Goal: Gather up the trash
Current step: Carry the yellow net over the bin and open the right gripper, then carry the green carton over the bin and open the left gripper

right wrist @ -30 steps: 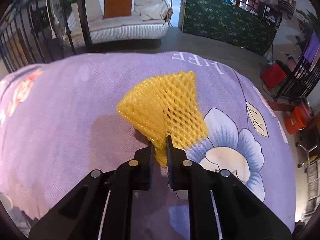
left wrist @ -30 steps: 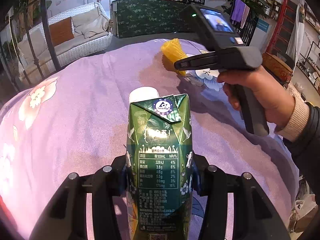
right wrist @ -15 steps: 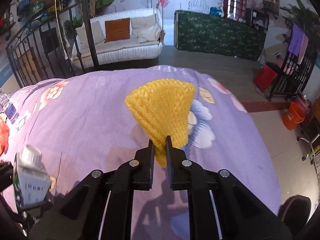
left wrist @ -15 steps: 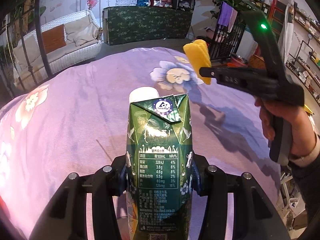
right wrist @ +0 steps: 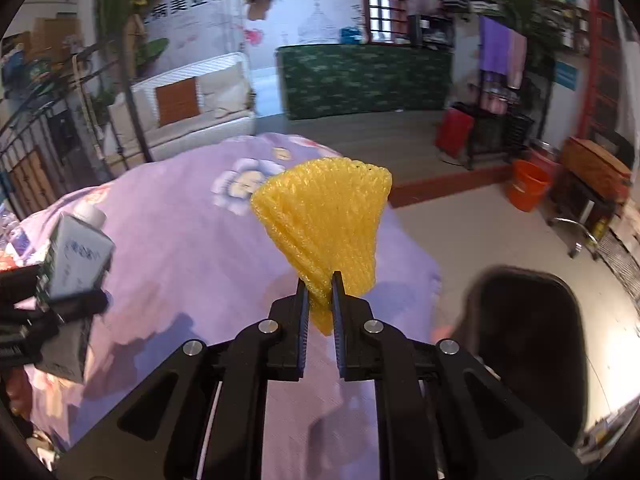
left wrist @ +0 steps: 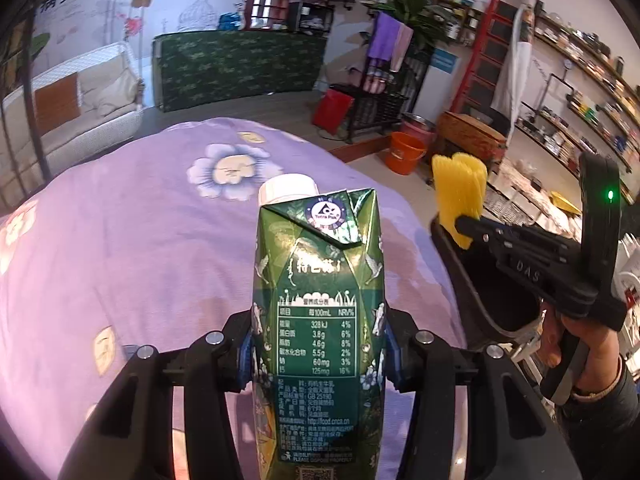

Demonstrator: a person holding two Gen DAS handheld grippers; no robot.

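Only left wrist shows carton's point(left wrist: 320, 320) nutrition label.

Right gripper point(right wrist: 320, 292) at lower centre of frame, jaws clamped tight on the narrow end of a yellow foam net point(right wrist: 324, 224); net fans out upward, held clear above the purple floral cloth point(right wrist: 192, 272). Black bin point(right wrist: 528, 344) at lower right, opening dark, just off the cloth's right edge, blurred. Far left edge: left gripper point(right wrist: 52, 300) holding a carton point(right wrist: 76, 260) with a white cap, tilted, its pale side facing the camera. Background: white wicker sofa point(right wrist: 188, 108) upper left, green patterned counter point(right wrist: 360, 76) upper centre, orange bucket point(right wrist: 528, 190) right.
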